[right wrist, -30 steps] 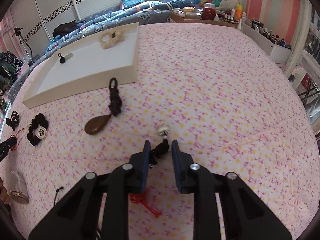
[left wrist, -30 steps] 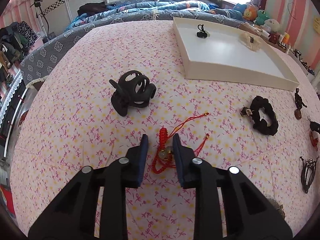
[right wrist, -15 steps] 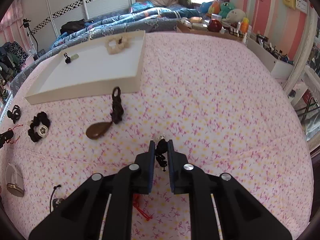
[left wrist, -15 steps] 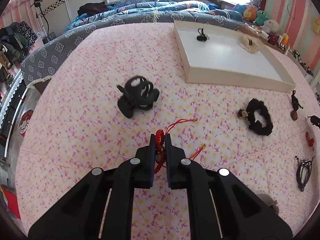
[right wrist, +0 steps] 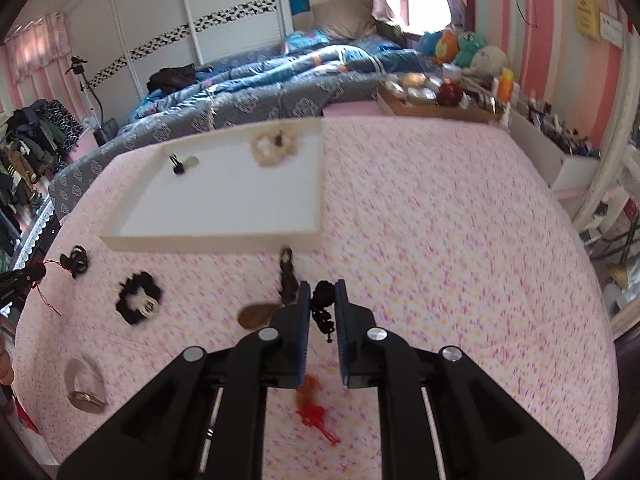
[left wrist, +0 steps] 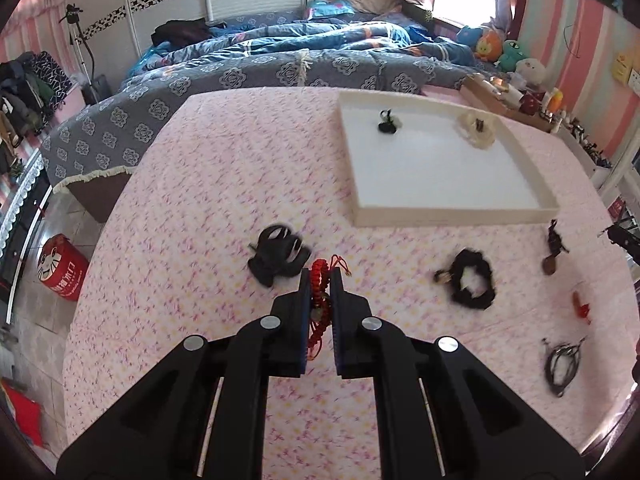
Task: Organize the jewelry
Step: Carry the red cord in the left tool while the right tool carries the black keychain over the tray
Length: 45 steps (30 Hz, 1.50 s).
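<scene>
My left gripper (left wrist: 320,280) is shut on a red knotted cord pendant (left wrist: 319,304) and holds it above the pink bedspread. My right gripper (right wrist: 322,294) is shut on a black corded charm (right wrist: 323,306), also lifted off the bed. A white tray (left wrist: 452,216) lies ahead of the left gripper, to its right, with a small black charm (left wrist: 387,123) and a cream scrunchie (left wrist: 478,131) inside. The tray (right wrist: 208,240) is ahead and left in the right wrist view.
On the bedspread lie a black claw clip (left wrist: 278,254), a black scrunchie (left wrist: 470,284), a brown pendant on black cord (right wrist: 276,300), a red charm (right wrist: 316,416) and a coil of black cord (left wrist: 562,362). A blue quilt (left wrist: 280,64) is behind.
Both grippers closed on their pieces, the left on the red pendant and the right on the black charm, then lifted them off the bedspread and drew back.
</scene>
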Available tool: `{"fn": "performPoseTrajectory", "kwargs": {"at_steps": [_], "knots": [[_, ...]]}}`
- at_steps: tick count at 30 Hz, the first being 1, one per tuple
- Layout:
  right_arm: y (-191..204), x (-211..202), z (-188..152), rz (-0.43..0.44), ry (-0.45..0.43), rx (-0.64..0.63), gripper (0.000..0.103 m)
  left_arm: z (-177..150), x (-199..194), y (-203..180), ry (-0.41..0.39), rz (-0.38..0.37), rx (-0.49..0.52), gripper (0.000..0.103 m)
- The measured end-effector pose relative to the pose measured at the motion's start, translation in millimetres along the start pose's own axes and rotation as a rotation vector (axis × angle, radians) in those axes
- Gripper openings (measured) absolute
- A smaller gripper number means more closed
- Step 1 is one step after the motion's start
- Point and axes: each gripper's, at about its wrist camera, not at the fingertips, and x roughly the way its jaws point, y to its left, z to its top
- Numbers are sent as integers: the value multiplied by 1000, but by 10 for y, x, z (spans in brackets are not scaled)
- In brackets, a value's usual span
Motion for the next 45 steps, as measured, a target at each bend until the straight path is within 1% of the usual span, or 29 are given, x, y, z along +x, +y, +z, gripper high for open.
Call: {"fn": "performPoseTrajectory", "kwargs": {"at_steps": [4, 7, 9, 12, 15, 17, 20, 23, 25, 28, 32, 35, 40, 45], "knots": [[103, -42, 199, 21, -19, -20, 12, 206, -90, -177, -30, 8, 60, 7], [202, 11, 373, 31, -16, -48, 12, 347, -104, -317, -43, -7, 84, 7], [280, 95, 492, 44, -3, -66, 12, 451, -55, -393, -37, -23, 89, 7], [382, 257, 627, 64, 22, -81, 12, 655, 143, -465, -7, -52, 68, 7], [517, 485, 756, 65, 51, -106, 12, 823, 401, -504, 12, -43, 63, 7], [617, 674, 859, 48, 69, -130, 12, 924, 563, -514, 20, -45, 53, 7], [721, 912, 1006, 35, 70, -162, 12, 1102, 825, -518, 14, -32, 34, 7], [761, 1157, 1123, 22, 76, -167, 12, 1314, 1092, -507, 14, -56, 13, 7], [766, 1332, 1183, 24, 82, -158, 12, 1432, 1232, -534, 18, -64, 18, 7], [775, 1552, 1215, 27, 102, -157, 12, 1575, 1471, -531, 41, -74, 0, 7], [754, 1734, 1196, 12, 111, -164, 12, 1668, 1736, -468, 58, -72, -20, 7], [697, 1837, 1200, 6, 118, -156, 12, 1685, 1897, -449, 85, -85, -34, 7], [571, 1950, 1235, -1, 124, -118, 12, 1638, 2085, -541, 113, -51, -11, 7], [538, 2019, 1264, -11, 124, -122, 12, 1604, 2183, -600, 133, -32, -2, 7]]}}
